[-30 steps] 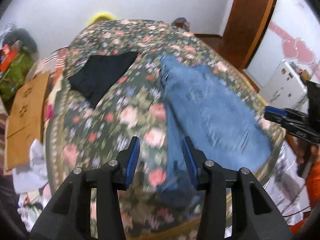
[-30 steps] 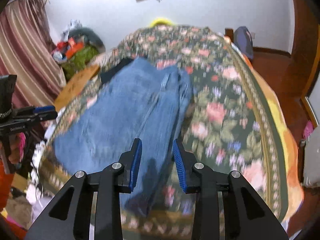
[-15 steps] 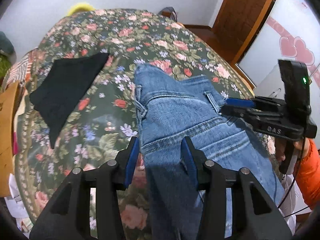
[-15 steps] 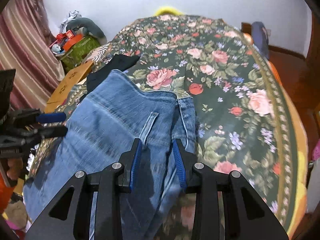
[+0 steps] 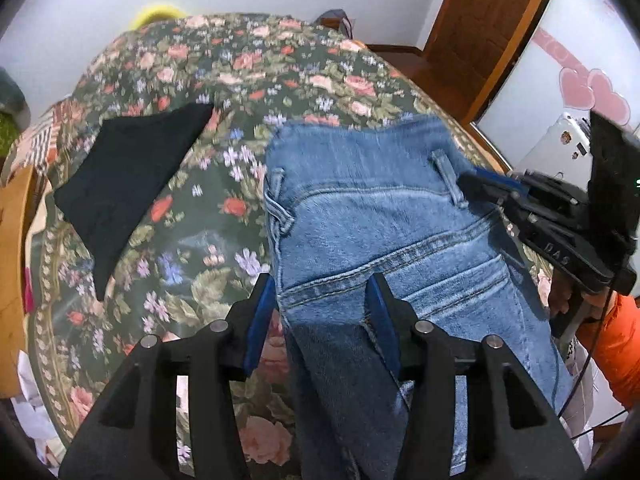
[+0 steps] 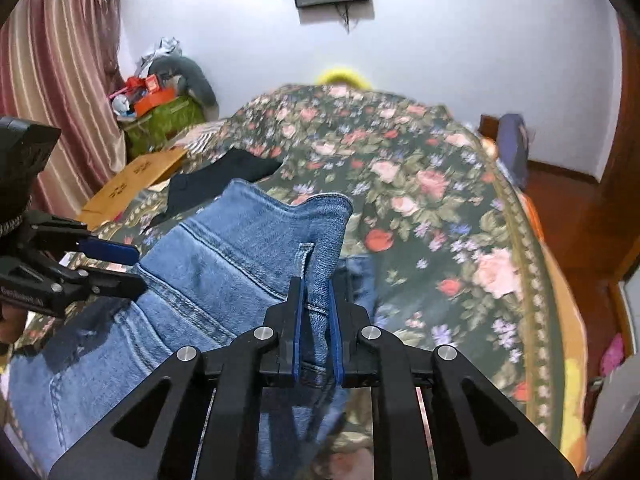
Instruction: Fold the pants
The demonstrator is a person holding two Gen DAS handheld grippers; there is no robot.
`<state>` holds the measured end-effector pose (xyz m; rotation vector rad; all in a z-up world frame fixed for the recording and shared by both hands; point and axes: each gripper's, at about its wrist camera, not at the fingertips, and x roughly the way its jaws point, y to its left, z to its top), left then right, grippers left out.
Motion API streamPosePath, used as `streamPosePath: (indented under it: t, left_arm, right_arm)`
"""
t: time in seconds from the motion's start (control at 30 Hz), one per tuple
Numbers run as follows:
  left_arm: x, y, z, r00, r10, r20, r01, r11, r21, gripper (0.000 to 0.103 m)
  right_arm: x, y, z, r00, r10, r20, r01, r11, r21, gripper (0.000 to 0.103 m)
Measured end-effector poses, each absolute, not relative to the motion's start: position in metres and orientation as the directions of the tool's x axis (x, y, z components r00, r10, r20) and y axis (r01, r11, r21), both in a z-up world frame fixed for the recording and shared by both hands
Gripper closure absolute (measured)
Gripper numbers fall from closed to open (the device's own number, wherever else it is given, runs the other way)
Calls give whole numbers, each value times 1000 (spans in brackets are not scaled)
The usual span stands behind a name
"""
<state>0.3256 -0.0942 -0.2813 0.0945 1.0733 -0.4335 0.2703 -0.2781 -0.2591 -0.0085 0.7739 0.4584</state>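
Note:
Blue jeans point(image 5: 372, 216) lie on the flowered bedspread point(image 5: 248, 64), waistband towards the far side. My left gripper point(image 5: 322, 292) is open, its fingers astride the jeans' left side near the seat seam. My right gripper point(image 6: 316, 304) is shut on the jeans' waistband point(image 6: 324, 240) by a belt loop and lifts that edge off the bed. The right gripper also shows at the right of the left wrist view point(image 5: 492, 188), and the left gripper at the left of the right wrist view point(image 6: 108, 264).
A black garment point(image 5: 128, 176) lies on the bed left of the jeans. A cardboard box point(image 6: 136, 180), a green bag with clutter point(image 6: 160, 120) and a curtain point(image 6: 52, 80) stand to the left. A wooden door point(image 5: 488, 32) is at the right.
Both grippers moved forward from the bed's foot up to the waistband. The right gripper closed on the waistband and raised it. The left gripper stayed open.

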Motion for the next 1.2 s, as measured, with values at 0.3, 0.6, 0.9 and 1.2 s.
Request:
streamPosePath:
  t: [0.3, 0.6, 0.9, 1.2]
  left_arm:
    - [328, -99, -293, 379, -240, -893, 394, 916, -79, 54]
    - [326, -90, -300, 381, -245, -892, 356, 929, -103, 50]
    - [287, -81, -254, 486, -238, -841, 410, 912, -20, 27]
    - [291, -93, -295, 315, -273, -909, 441, 890, -115, 13]
  right_arm:
    - [286, -289, -279, 522, 331, -786, -323, 930, 177, 89]
    - [238, -274, -261, 463, 436, -772, -388, 882, 266, 59]
    - [219, -290, -254, 458, 403, -792, -317, 907, 278, 50]
    - [203, -298, -286, 404, 444, -800, -237, 895, 377, 32]
